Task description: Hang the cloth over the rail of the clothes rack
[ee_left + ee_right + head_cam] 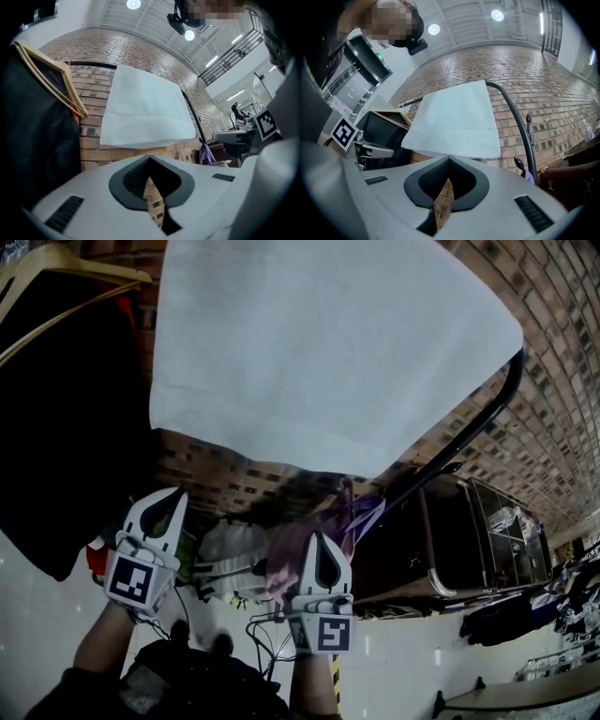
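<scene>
A white cloth (319, 343) hangs draped over the black rail (487, 418) of the clothes rack, in front of a brick wall. Its lower edge is free, above both grippers. My left gripper (173, 495) is below the cloth's left part, shut with nothing in it. My right gripper (319, 538) is below the cloth's middle, also shut and empty. In the left gripper view the cloth (145, 110) sits beyond the closed left gripper (151, 161), apart from it. In the right gripper view the cloth (457, 122) and the curved rail (515, 112) are beyond the closed right gripper (449, 161).
A dark garment on wooden hangers (56, 381) hangs on the rack left of the cloth. A purple strap (361, 517) dangles near the rack's right post. A dark cabinet (450, 540) stands to the right. The brick wall (525, 306) is close behind.
</scene>
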